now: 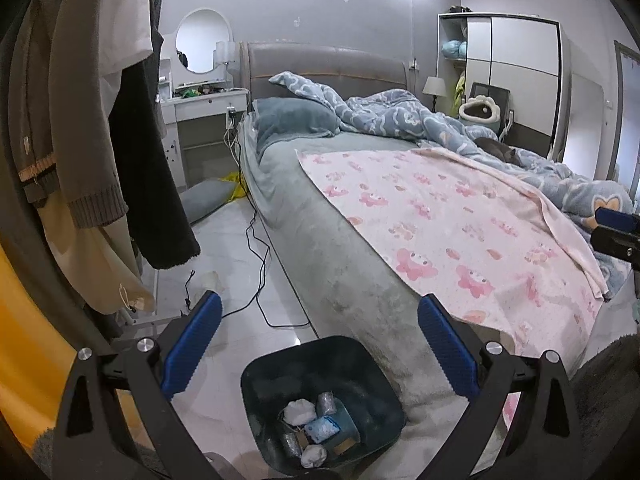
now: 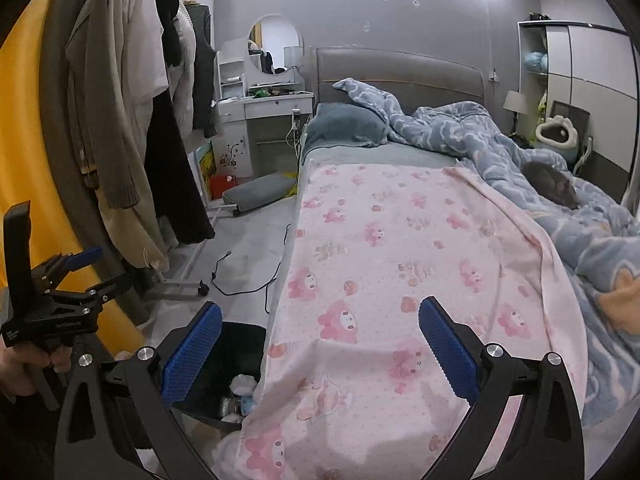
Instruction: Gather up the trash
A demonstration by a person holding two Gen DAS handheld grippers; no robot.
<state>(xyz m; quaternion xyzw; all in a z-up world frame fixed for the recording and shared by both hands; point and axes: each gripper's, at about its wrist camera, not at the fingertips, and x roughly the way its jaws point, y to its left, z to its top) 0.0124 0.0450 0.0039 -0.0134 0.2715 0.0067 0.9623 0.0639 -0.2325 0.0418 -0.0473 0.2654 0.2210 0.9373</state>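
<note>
A dark trash bin (image 1: 280, 364) stands on the floor by the bed's foot corner, holding crumpled white tissues (image 1: 299, 411) and small wrappers. My left gripper (image 1: 320, 344) is open and empty, hovering above the bin. The bin also shows in the right wrist view (image 2: 244, 336), partly hidden by the pink blanket. A crumpled tissue (image 1: 210, 280) lies on the floor beyond. My right gripper (image 2: 320, 344) is open and empty over the pink blanket (image 2: 400, 240). The left gripper also shows in the right wrist view (image 2: 86, 268), at the far left.
A bed (image 1: 320, 240) with blue duvet fills the right. Black cables (image 1: 260, 264) trail on the tile floor. Hanging clothes on a rack (image 1: 100, 120) crowd the left. A grey cushion (image 1: 208, 200) lies by the vanity desk (image 1: 204, 108). A cat (image 2: 552, 188) lies on the duvet.
</note>
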